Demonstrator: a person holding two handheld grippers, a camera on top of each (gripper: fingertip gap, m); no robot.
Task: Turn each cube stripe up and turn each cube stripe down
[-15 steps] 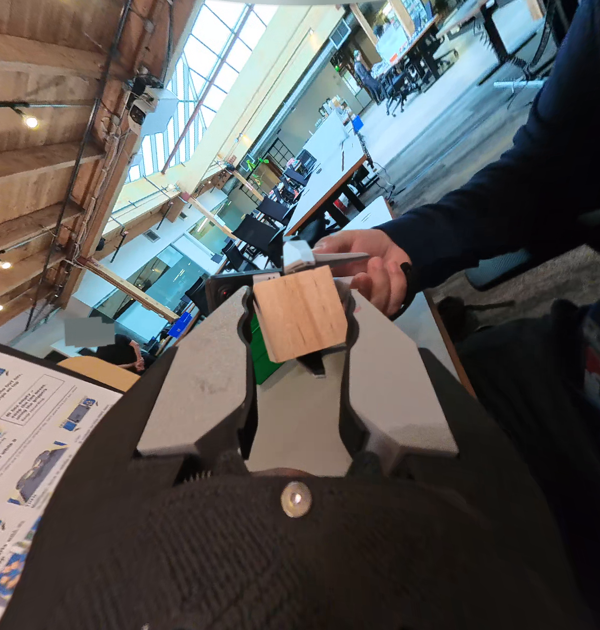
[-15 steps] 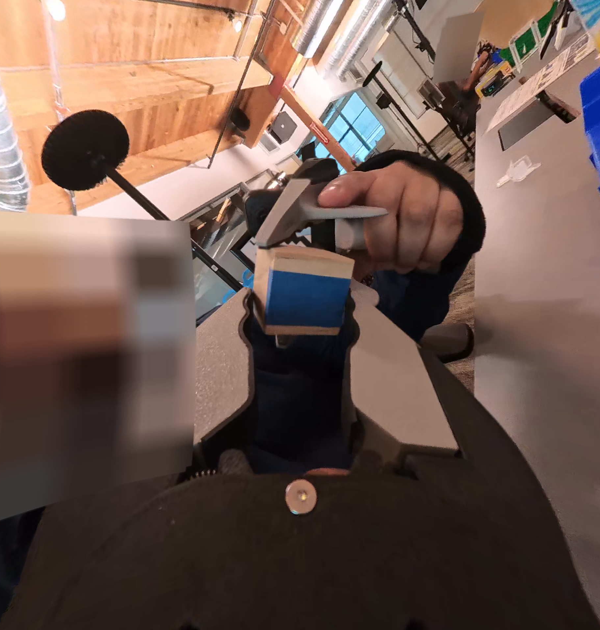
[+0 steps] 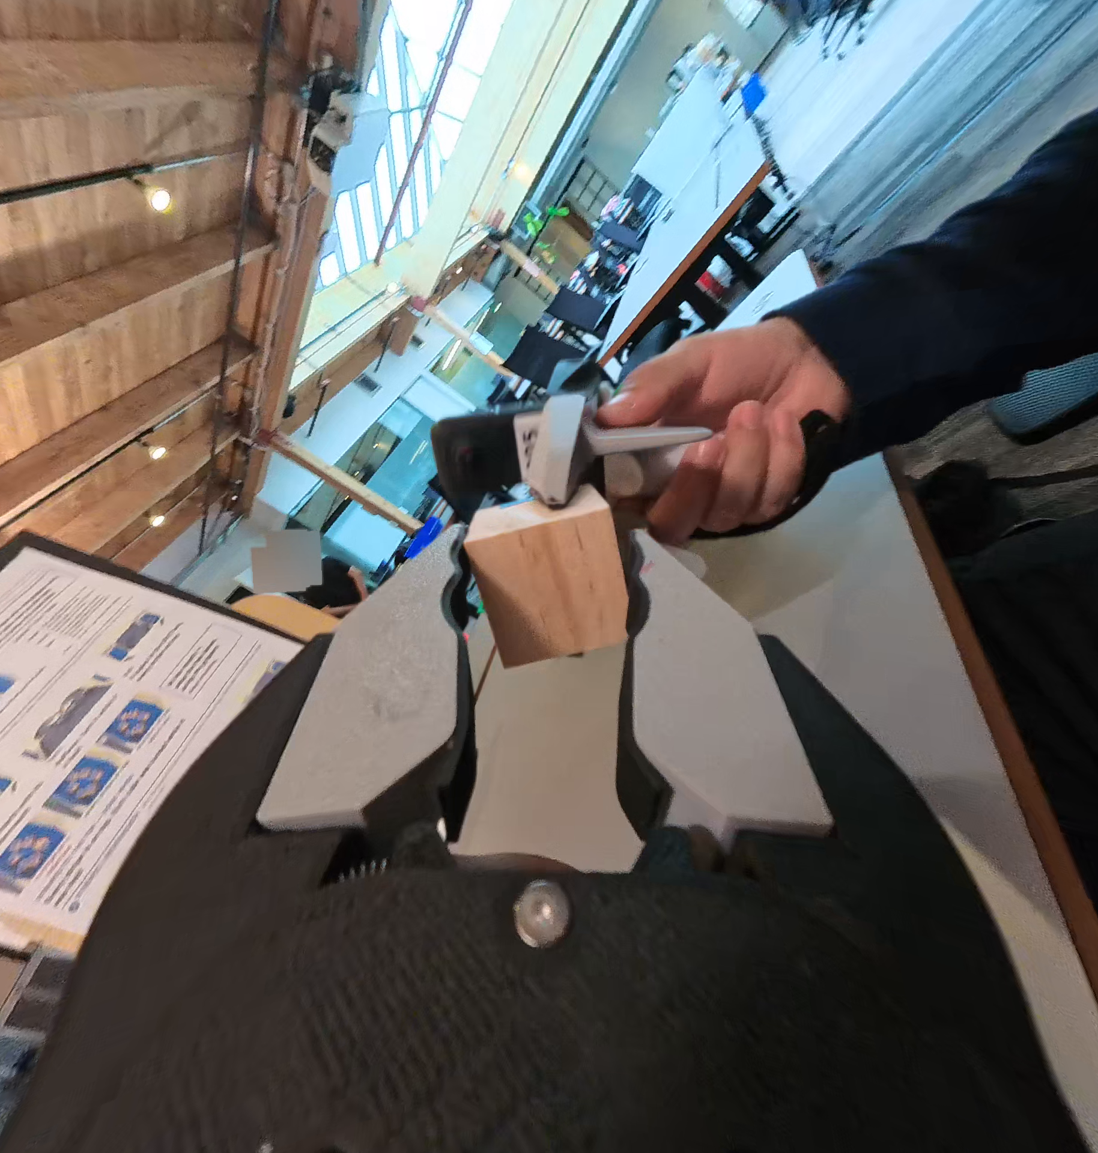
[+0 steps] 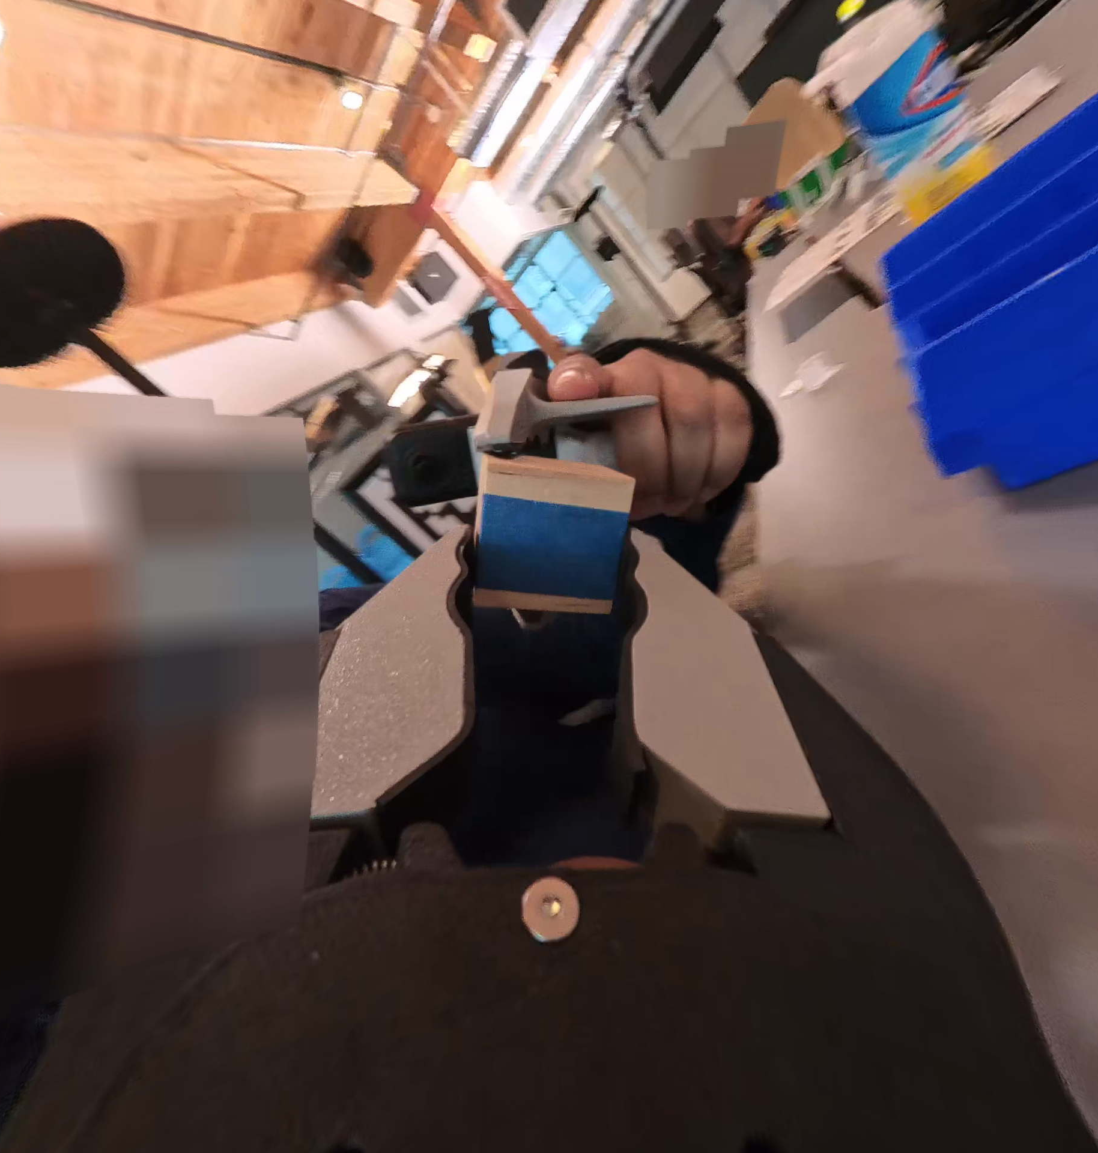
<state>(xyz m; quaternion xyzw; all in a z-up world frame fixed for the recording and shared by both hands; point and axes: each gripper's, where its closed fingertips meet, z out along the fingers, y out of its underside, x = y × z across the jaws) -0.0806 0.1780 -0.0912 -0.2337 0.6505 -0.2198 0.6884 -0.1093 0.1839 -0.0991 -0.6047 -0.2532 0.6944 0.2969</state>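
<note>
both grippers clamp 1 wooden cube (image 3: 549, 583) up in the air between them: left gripper (image 3: 543, 589) squeezes its sides, right gripper (image 4: 549, 552) too, blue stripe (image 4: 553, 549) facing the right camera

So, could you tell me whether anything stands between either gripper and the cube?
Nothing visible does: the cube sits clamped between the fingers of the left gripper and of the right gripper at once.

Cube (image 4: 549, 543): pale wood w/ blue stripe; bins (image 4: 1021, 349) blue.
</note>
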